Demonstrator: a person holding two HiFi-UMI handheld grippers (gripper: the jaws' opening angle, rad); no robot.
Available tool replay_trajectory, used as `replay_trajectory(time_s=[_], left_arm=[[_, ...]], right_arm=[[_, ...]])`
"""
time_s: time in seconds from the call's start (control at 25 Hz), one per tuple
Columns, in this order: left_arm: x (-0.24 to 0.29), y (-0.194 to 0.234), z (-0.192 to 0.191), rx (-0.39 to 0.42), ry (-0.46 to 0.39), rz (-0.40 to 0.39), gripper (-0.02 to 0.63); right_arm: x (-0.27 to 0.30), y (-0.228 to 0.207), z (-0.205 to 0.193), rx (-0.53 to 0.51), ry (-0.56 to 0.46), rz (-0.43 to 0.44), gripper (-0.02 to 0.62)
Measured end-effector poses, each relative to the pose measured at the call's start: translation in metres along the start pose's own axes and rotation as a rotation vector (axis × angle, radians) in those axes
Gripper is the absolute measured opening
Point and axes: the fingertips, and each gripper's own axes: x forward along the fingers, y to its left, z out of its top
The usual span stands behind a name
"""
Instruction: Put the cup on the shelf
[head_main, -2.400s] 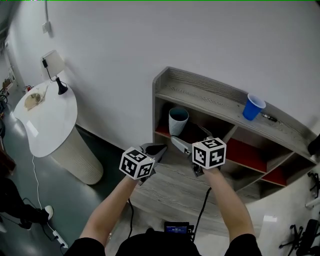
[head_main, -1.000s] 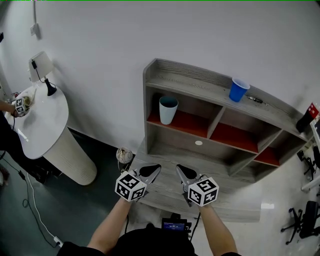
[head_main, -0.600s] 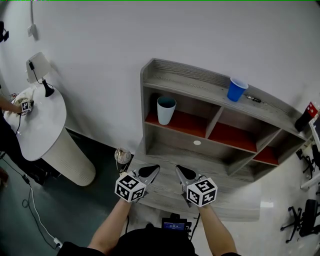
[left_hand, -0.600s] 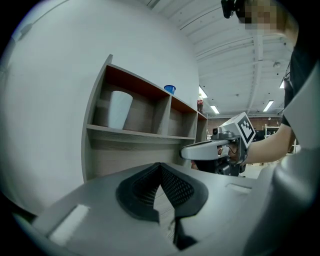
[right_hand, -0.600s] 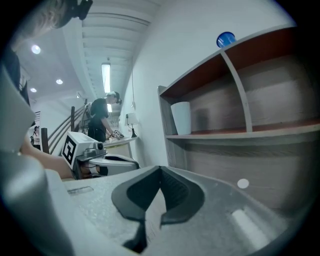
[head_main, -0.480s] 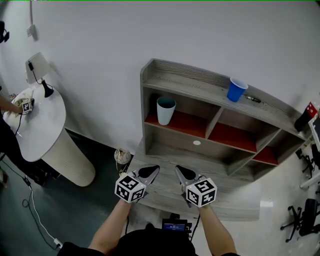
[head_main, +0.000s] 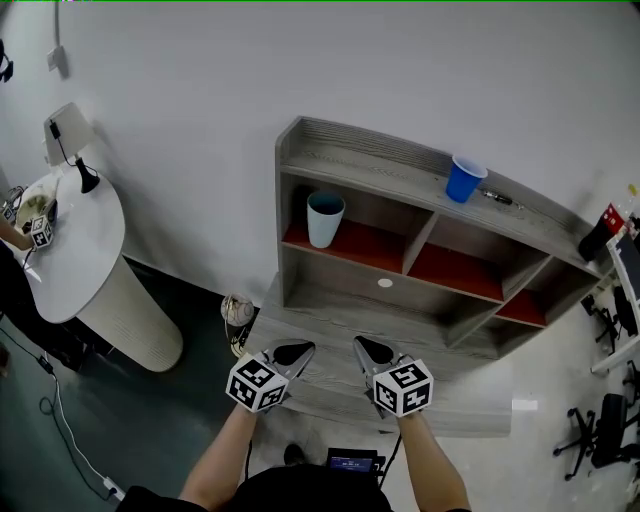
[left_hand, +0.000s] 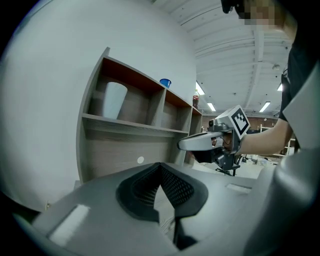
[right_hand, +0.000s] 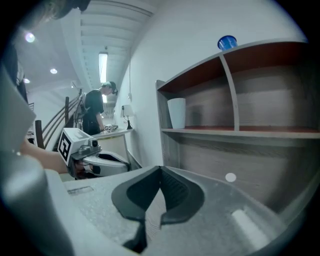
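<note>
A pale cup (head_main: 325, 219) stands upright in the left compartment of the grey shelf unit (head_main: 352, 172), on its red floor. It also shows in the left gripper view as the cup (left_hand: 114, 100) and in the right gripper view as the cup (right_hand: 176, 113). My left gripper (head_main: 293, 352) and right gripper (head_main: 368, 349) hover side by side over the unit's low front ledge, well back from the cup. Both are shut with nothing held: the left gripper (left_hand: 160, 167) and the right gripper (right_hand: 161, 170) each show pads meeting.
A blue cup (head_main: 461, 179) and a small pen-like item (head_main: 497, 199) sit on the shelf top. A white round table (head_main: 70, 260) with a lamp (head_main: 60, 135) stands at the left, a person's hand there. A round object (head_main: 237, 312) lies on the floor by the shelf.
Both grippers have drawn back from the cup's compartment to the front ledge, staying shut. The cup stays on the shelf. Over the last second they sank only slightly.
</note>
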Motion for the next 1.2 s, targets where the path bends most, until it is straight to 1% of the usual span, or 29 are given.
replay_trajectory(time_s=[0.16, 0.36, 0.6, 0.92, 1.2], left_arm=[[0.003, -0.018, -0.008, 0.001, 0.009, -0.017, 0.0], [0.007, -0.042, -0.011, -0.003, 0.008, -0.001, 0.0], [0.006, -0.087, -0.016, -0.006, -0.003, 0.017, 0.002], [-0.01, -0.14, -0.029, -0.005, -0.009, 0.062, 0.002], [-0.026, -0.181, -0.05, -0.023, -0.007, 0.096, 0.002]], right_arm=[[-0.007, 0.004, -0.006, -0.027, 0.013, 0.024, -0.002], [-0.03, 0.004, -0.017, -0.055, 0.028, 0.051, -0.002], [-0.07, 0.004, -0.027, -0.027, -0.008, 0.088, -0.002], [-0.116, 0.018, -0.052, -0.029, 0.007, 0.121, -0.002], [-0.151, 0.032, -0.073, -0.022, 0.007, 0.143, -0.002]])
